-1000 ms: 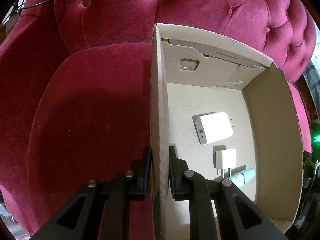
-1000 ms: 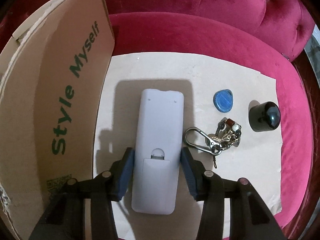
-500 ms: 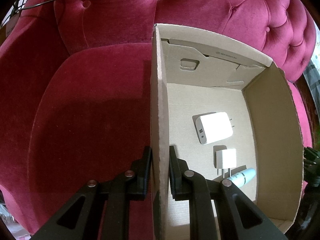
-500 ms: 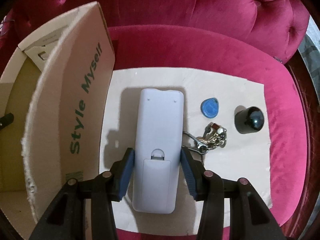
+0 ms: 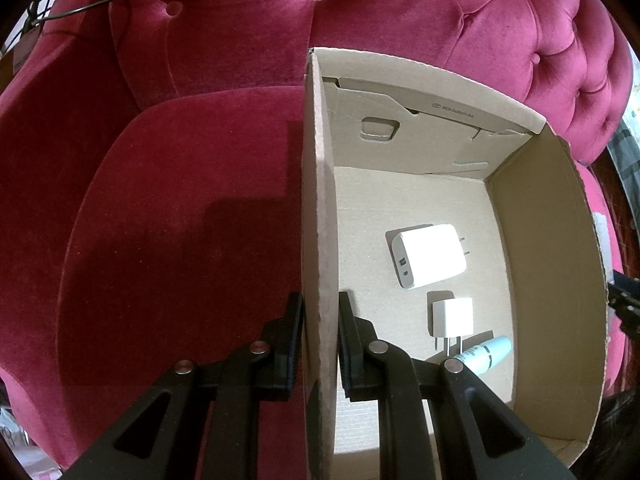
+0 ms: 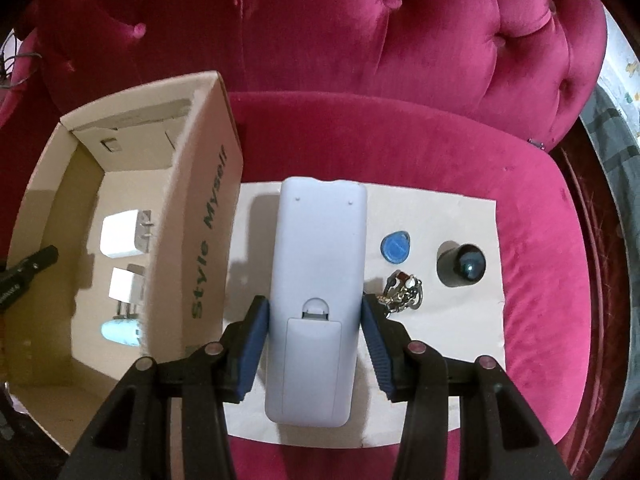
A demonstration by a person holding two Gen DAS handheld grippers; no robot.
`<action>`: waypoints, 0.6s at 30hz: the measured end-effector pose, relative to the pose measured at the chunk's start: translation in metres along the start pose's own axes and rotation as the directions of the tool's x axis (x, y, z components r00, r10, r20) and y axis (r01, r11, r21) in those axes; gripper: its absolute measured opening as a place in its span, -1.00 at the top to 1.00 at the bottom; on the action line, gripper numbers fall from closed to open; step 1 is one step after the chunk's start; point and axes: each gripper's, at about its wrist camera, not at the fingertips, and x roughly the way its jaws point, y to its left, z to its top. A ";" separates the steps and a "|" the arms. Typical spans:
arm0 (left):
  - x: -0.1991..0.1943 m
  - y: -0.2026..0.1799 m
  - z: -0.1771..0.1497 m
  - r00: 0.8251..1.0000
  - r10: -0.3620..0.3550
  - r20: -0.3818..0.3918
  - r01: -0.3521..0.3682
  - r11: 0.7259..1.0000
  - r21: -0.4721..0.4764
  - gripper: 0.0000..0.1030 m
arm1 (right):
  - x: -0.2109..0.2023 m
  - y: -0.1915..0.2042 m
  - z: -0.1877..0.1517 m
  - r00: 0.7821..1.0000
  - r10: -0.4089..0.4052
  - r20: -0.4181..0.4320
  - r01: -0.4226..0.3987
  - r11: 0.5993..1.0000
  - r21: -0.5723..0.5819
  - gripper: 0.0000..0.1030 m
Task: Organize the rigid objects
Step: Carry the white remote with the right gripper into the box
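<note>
My right gripper [image 6: 314,316] is shut on a white remote control [image 6: 318,280], back side up, held above the beige paper sheet [image 6: 452,216]. My left gripper [image 5: 320,320] is shut on the left wall of the open cardboard box [image 5: 318,184]. In the box lie a large white charger [image 5: 430,254], a small white plug adapter [image 5: 452,316] and a pale blue tube [image 5: 486,354]. The box [image 6: 208,208] stands left of the remote in the right wrist view, with the chargers [image 6: 120,234] visible inside.
On the paper sheet lie a blue key fob [image 6: 395,246], a keyring with carabiner [image 6: 402,294] and a black round cap [image 6: 462,264]. Everything rests on a red velvet tufted sofa [image 6: 360,40]. A wire hanger [image 5: 76,0] sits at the sofa's far left.
My right gripper has lifted the remote up off the paper sheet; the view now looks down into the box. My left gripper has kept its hold on the box wall.
</note>
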 end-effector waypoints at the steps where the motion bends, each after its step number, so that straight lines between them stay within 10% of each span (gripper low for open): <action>1: 0.000 0.000 0.000 1.000 -0.002 0.000 0.002 1.000 -0.001 0.67 | -0.006 -0.003 0.002 1.000 -0.001 0.003 0.001 1.000 -0.003 0.03; 18: 0.000 0.002 0.000 1.000 -0.005 -0.001 0.005 1.000 0.001 0.68 | -0.062 0.022 0.048 0.997 0.034 0.064 -0.030 0.998 -0.063 0.03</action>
